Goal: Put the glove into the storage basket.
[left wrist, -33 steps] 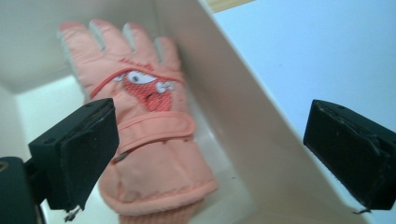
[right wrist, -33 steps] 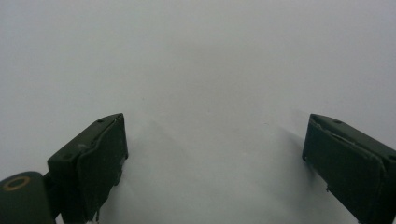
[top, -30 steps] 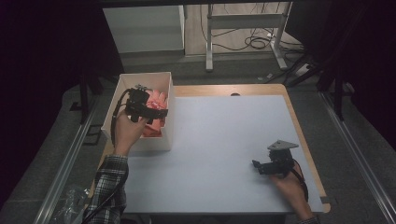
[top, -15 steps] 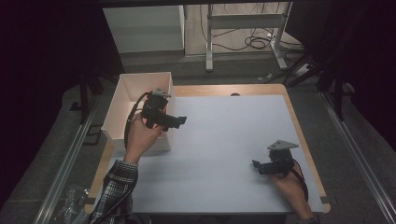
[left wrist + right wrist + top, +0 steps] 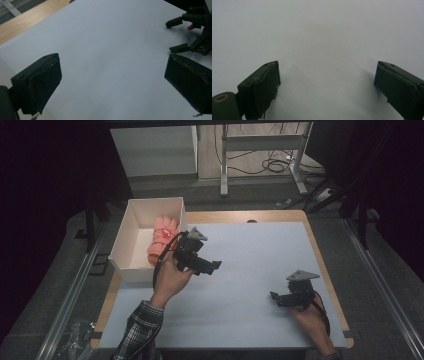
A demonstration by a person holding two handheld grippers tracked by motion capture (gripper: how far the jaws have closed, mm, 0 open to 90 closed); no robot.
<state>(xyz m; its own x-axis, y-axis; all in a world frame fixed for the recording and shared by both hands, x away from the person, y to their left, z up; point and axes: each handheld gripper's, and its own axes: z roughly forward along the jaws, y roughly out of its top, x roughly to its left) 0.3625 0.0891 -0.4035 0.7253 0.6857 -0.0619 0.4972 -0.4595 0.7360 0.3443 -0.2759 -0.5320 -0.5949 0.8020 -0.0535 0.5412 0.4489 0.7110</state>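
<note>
Jaws of both the left gripper and right gripper gape wide, apparently empty, above the white table.

- A lab or test workspace is suggested, dimly lit apart from the tabletop, which is covered by a plain pale sheet with a wooden border left bare at its edges.
- Black curtaining is seen along both sides, closing the station off from its surroundings.
- Loose black cables are coiled on the floor behind, beside the metal legs of a frame stand.
- A white cabinet is set against the far side.
- Metal rails are laid along the grey carpeted floor at either side of the station.
- A hand-held tool with a trailing cable is pictured over the sheet.
</note>
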